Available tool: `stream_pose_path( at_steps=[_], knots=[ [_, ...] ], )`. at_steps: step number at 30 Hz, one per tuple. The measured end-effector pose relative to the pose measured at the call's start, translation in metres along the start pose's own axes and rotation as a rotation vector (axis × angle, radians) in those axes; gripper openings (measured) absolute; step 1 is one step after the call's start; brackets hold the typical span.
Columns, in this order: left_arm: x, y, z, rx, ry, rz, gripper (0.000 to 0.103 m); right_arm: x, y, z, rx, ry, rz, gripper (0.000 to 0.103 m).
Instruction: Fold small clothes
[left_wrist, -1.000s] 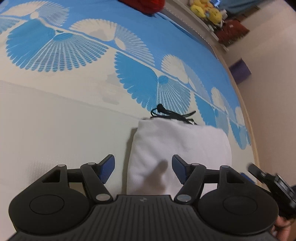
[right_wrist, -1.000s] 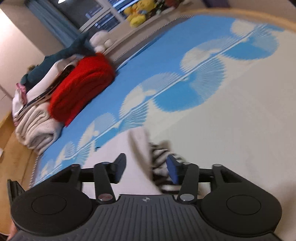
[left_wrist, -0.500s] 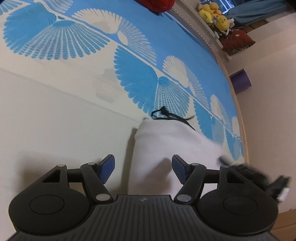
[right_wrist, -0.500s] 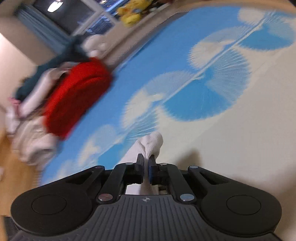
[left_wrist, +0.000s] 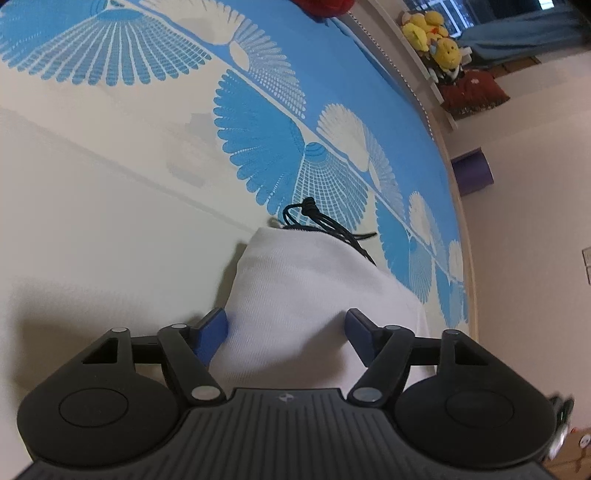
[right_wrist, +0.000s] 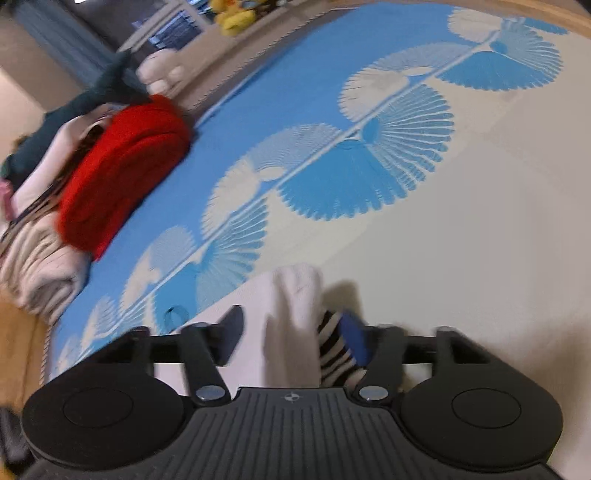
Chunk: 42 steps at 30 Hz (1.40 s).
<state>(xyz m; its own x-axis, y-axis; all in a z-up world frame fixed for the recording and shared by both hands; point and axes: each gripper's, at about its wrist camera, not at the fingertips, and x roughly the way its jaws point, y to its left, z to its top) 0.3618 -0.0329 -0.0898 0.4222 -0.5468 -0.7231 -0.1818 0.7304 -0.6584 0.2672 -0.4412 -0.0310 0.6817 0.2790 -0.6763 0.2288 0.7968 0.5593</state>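
Lying on a bed cover (left_wrist: 92, 229) printed with blue and cream fan shapes, a folded white garment (left_wrist: 314, 302) sits close under both grippers. In the left wrist view, the left gripper (left_wrist: 286, 328) hangs over the near part of the garment, its jaws opening, with its blue-padded fingers (left_wrist: 212, 328) spread wide on either side of the cloth and not pressing it. A black drawstring (left_wrist: 325, 225) pokes out from the garment's far edge onto the blue print.

In the right wrist view, which is somewhat blurred, the right gripper (right_wrist: 293, 332) is also opening. A raised fold of the white garment (right_wrist: 291, 314) stands between its fingers, and a black-and-white striped piece of cloth (right_wrist: 336, 350) lies just against the right-hand blue pad (right_wrist: 354, 339). The pads do not appear to pinch the cloth.

Farther off, at the bed's left edge in this view, a red folded blanket (right_wrist: 118, 166) rests on a pile of pale and dark fabrics (right_wrist: 37, 266). Yellow plush toys (left_wrist: 432, 37) sit on a ledge beyond the bed, and a purple box (left_wrist: 472, 173) stands on the floor beside it.
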Motion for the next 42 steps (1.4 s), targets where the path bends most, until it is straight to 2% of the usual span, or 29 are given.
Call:
stream_pose_path(
  at_steps=[3, 5, 6, 7, 8, 9, 11, 13, 15, 17, 19, 20, 21, 24, 26, 27, 29, 31, 32, 33, 34, 36, 39, 41, 42],
  knots=[
    [0.013, 0.008, 0.005, -0.064, -0.005, -0.010, 0.078, -0.004, -0.004, -0.007, -0.047, 0.093, 0.028, 0.063],
    [0.021, 0.014, 0.007, -0.112, -0.006, -0.023, 0.078, -0.004, -0.008, -0.013, -0.063, 0.153, 0.066, 0.058],
    [0.024, 0.017, 0.008, -0.130, -0.008, -0.030, 0.077, -0.006, -0.007, -0.015, -0.087, 0.168, 0.079, 0.034],
    [0.027, 0.018, 0.008, -0.138, -0.011, -0.041, 0.073, -0.007, -0.006, -0.018, -0.121, 0.178, 0.093, 0.004],
    [0.028, 0.017, 0.009, -0.131, -0.016, -0.048, 0.059, -0.010, -0.004, -0.020, -0.154, 0.173, 0.101, 0.004],
    [0.026, 0.014, 0.009, -0.100, -0.045, -0.029, 0.039, -0.015, -0.004, -0.022, -0.161, 0.153, 0.114, 0.003],
    [0.016, 0.006, 0.011, -0.063, -0.109, -0.067, 0.029, -0.026, -0.010, -0.016, -0.110, 0.087, 0.134, 0.002],
    [0.011, -0.007, 0.006, 0.015, -0.161, -0.090, 0.029, -0.033, -0.017, -0.012, -0.081, 0.030, 0.094, 0.002],
    [0.017, -0.014, -0.001, 0.074, -0.152, 0.001, 0.037, -0.026, -0.019, -0.014, -0.101, 0.034, 0.019, 0.002],
    [0.019, -0.006, -0.004, 0.028, -0.139, 0.069, 0.059, -0.008, -0.019, -0.023, -0.138, 0.116, -0.027, 0.003],
    [0.008, -0.003, -0.003, -0.016, -0.145, 0.065, 0.062, 0.008, -0.014, -0.033, -0.191, 0.184, -0.085, 0.011],
    [-0.001, -0.006, -0.003, -0.012, -0.146, 0.050, 0.063, 0.010, -0.012, -0.035, -0.213, 0.179, -0.129, 0.016],
    [-0.009, -0.010, -0.003, 0.007, -0.140, 0.040, 0.068, 0.008, -0.013, -0.035, -0.212, 0.163, -0.155, 0.019],
    [-0.023, -0.025, -0.014, 0.160, -0.026, 0.066, 0.076, -0.009, -0.014, -0.027, -0.153, 0.102, -0.127, 0.025],
    [-0.027, -0.028, -0.027, 0.241, 0.040, 0.088, 0.077, -0.024, -0.012, -0.024, -0.152, 0.067, -0.080, 0.041],
    [-0.029, -0.028, -0.034, 0.275, 0.064, 0.092, 0.077, -0.030, -0.012, -0.025, -0.156, 0.065, -0.054, 0.053],
    [-0.029, -0.030, -0.049, 0.353, 0.116, 0.096, 0.078, -0.033, -0.016, -0.027, -0.158, 0.112, 0.016, 0.056],
    [-0.025, -0.030, -0.063, 0.430, 0.169, 0.120, 0.081, -0.028, -0.018, -0.034, -0.172, 0.184, 0.040, 0.054],
    [-0.022, -0.026, -0.072, 0.463, 0.189, 0.139, 0.086, -0.026, -0.018, -0.039, -0.204, 0.206, 0.022, 0.048],
    [-0.017, -0.023, -0.078, 0.483, 0.207, 0.160, 0.089, -0.023, -0.017, -0.044, -0.247, 0.225, 0.001, 0.024],
    [-0.012, -0.019, -0.082, 0.489, 0.220, 0.176, 0.090, -0.021, -0.017, -0.049, -0.286, 0.246, -0.017, 0.005],
    [-0.008, -0.016, -0.087, 0.508, 0.220, 0.183, 0.090, -0.020, -0.020, -0.057, -0.317, 0.254, -0.035, 0.004],
    [-0.012, -0.020, -0.093, 0.552, 0.219, 0.202, 0.090, -0.013, -0.029, -0.062, -0.325, 0.283, -0.127, 0.003],
    [-0.013, -0.020, -0.090, 0.520, 0.273, 0.182, 0.090, -0.011, -0.040, -0.063, -0.293, 0.301, -0.214, 0.000],
    [-0.015, -0.022, -0.088, 0.497, 0.310, 0.168, 0.089, -0.013, -0.044, -0.059, -0.252, 0.288, -0.204, 0.004]
  ],
)
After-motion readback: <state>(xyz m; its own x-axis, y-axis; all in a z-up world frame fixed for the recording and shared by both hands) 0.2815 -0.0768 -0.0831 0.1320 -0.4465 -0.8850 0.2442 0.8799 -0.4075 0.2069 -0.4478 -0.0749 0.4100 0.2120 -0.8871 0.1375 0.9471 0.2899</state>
